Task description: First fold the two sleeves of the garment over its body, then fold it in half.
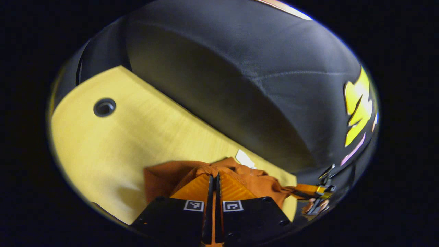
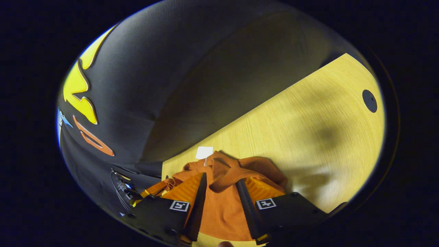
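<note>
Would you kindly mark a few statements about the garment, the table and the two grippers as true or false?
1. The garment is orange. True.
2. The left gripper is wide open. False: its fingers are nearly closed, with a thin strip of fabric between them.
3. The right gripper is open, with fabric between its fingers. True.
4. The table is white. False: it is light wood.
5. A white tag lies at the garment's far edge. True.

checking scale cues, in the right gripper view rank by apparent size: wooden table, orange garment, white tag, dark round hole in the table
1. wooden table
2. orange garment, though it sits nearest the camera
3. white tag and round hole: look alike, not ranked
</note>
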Demonstrator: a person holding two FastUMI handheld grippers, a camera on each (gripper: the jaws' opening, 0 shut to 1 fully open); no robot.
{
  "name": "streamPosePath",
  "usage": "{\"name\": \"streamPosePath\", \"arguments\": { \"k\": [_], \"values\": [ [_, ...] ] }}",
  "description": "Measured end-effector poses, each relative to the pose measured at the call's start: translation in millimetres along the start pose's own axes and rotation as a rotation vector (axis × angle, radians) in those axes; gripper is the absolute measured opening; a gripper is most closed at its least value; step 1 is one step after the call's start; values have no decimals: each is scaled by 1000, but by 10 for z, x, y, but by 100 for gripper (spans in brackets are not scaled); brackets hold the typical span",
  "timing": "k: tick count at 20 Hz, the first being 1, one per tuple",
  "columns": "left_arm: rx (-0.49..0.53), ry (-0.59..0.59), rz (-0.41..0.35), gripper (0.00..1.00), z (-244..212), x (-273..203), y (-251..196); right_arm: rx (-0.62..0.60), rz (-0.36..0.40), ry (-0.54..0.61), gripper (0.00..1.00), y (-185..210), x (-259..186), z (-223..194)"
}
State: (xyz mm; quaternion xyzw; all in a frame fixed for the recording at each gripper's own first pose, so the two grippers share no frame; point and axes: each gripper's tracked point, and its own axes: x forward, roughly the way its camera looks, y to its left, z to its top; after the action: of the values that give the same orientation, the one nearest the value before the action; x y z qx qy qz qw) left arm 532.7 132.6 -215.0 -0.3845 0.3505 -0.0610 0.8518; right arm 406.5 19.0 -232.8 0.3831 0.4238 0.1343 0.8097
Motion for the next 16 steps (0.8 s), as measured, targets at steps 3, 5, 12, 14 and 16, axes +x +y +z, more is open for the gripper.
{"name": "streamPosePath", "arguments": {
  "k": [3, 5, 12, 14, 16],
  "values": [
    [-251, -36, -126, 19, 29, 18, -173, 33, 54, -56, 57, 211, -69, 83],
    [-358, -65, -132, 64, 72, 4, -173, 48, 55, -85, 77, 270, -67, 127],
    [-306, -268, -118, 100, 580, -373, -258, -102, -50, -271, 93, 360, -493, 400],
    [-135, -345, -44, 92, 706, -649, -311, -220, -116, -304, 93, 430, -664, 380],
    [65, -427, 51, 95, 791, -973, -332, -348, -178, -355, 93, 576, -918, 338]
  ]
}}
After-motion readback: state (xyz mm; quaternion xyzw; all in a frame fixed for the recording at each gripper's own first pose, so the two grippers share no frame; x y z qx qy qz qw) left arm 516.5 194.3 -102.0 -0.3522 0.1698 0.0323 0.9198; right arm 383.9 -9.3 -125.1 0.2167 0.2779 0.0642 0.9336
